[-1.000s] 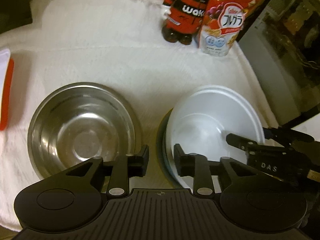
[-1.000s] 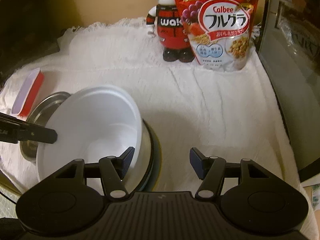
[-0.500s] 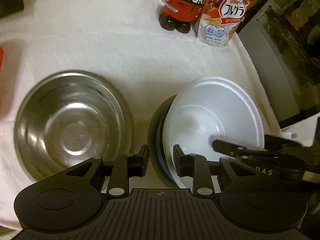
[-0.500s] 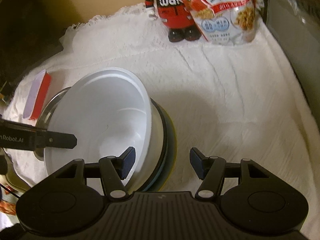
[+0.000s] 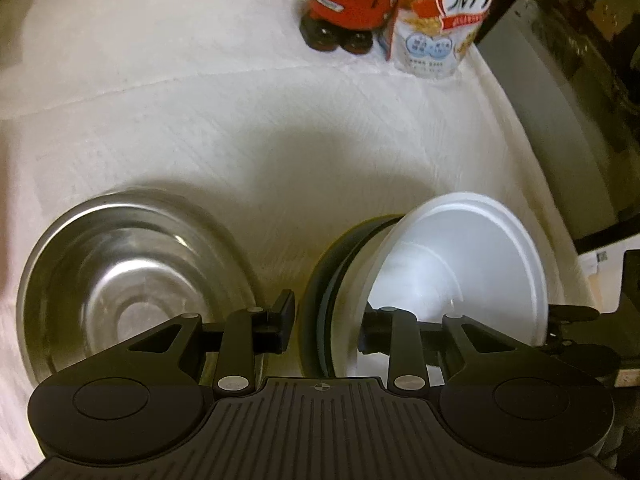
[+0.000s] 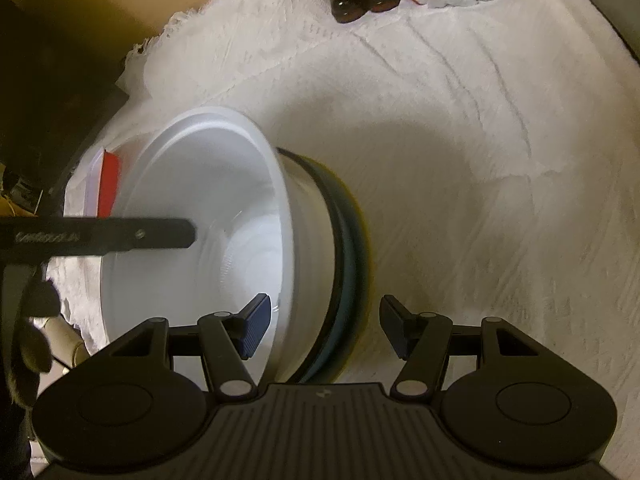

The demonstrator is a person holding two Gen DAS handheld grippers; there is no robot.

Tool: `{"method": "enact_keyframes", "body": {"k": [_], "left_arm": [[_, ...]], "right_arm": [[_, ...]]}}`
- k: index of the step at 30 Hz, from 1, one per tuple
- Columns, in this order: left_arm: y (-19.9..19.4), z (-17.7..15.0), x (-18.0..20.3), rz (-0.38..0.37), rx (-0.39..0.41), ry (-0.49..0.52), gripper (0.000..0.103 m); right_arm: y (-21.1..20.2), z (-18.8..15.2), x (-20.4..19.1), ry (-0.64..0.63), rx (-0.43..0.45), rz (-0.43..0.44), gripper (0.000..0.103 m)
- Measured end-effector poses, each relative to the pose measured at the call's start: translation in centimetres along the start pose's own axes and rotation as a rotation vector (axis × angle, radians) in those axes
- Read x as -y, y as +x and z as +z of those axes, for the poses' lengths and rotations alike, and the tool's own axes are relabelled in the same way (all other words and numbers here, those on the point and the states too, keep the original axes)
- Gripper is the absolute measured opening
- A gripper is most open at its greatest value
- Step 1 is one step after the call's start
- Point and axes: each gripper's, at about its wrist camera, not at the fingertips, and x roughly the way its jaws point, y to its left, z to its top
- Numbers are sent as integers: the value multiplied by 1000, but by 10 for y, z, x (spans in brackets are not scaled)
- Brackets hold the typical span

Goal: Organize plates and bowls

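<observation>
A: From the left wrist, where is the white bowl (image 5: 460, 264)?
B: Low right, tilted, sitting in a dark plate (image 5: 320, 280) on the white cloth (image 5: 200, 120). Just left of that, a steel bowl (image 5: 120, 280), upright and apart from the plate.
A: And the left gripper (image 5: 326, 324)?
B: Open, jaws only just widened, astride the near edge of the stack. One finger outside the plate rim, the other inside the white bowl. No press on either visible.
A: Farther back?
B: A red figure-shaped bottle (image 5: 348, 0) beside a cereal bag (image 5: 440, 20), at the cloth's far edge.
A: From the right wrist?
B: Right gripper (image 6: 320, 320) parted too, straddling the other side of the stack. Blue-padded finger inside the bowl, other finger over bare cloth, clear of the plate rim. One left-gripper finger lying across the bowl's mouth. Behind the bowl, a red-and-white container (image 6: 108, 184).
</observation>
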Motion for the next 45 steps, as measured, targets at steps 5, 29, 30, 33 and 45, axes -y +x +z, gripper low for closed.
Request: {"method": "enact_keyframes", "body": {"k": [5, 29, 30, 33, 45], "left_arm": [[8, -3, 2, -5, -7, 28, 36], [20, -17, 12, -99, -63, -51, 51], [20, -17, 12, -97, -62, -47, 51], [21, -16, 13, -94, -65, -43, 53], [27, -14, 17, -67, -66, -65, 54]], "right_arm": [[12, -5, 1, 30, -28, 40, 61], [4, 13, 11, 38, 23, 13, 64], [5, 13, 11, 44, 35, 19, 64], [5, 13, 16, 50, 38, 37, 64], [4, 10, 21, 48, 37, 55, 66]]}}
